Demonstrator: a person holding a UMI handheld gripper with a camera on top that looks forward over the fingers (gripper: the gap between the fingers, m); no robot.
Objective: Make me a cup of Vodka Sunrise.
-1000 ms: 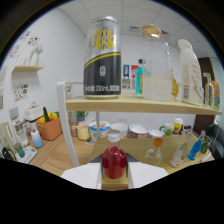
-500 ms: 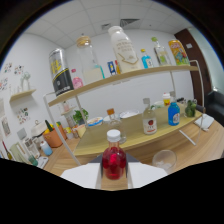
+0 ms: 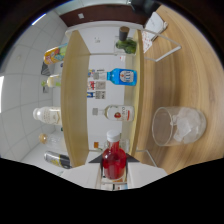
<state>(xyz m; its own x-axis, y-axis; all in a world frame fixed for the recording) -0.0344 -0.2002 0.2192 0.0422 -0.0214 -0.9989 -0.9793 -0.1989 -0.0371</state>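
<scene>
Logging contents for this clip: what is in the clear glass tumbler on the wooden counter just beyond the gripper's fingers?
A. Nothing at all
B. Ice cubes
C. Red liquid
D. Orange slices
B. The clear glass tumbler holds pale ice cubes and no coloured liquid, while the red liquid is in the small white-capped bottle clamped in the gripper.

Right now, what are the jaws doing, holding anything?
Gripper: shut on the small bottle of red liquid, tipped sideways near the glass with ice.
</scene>
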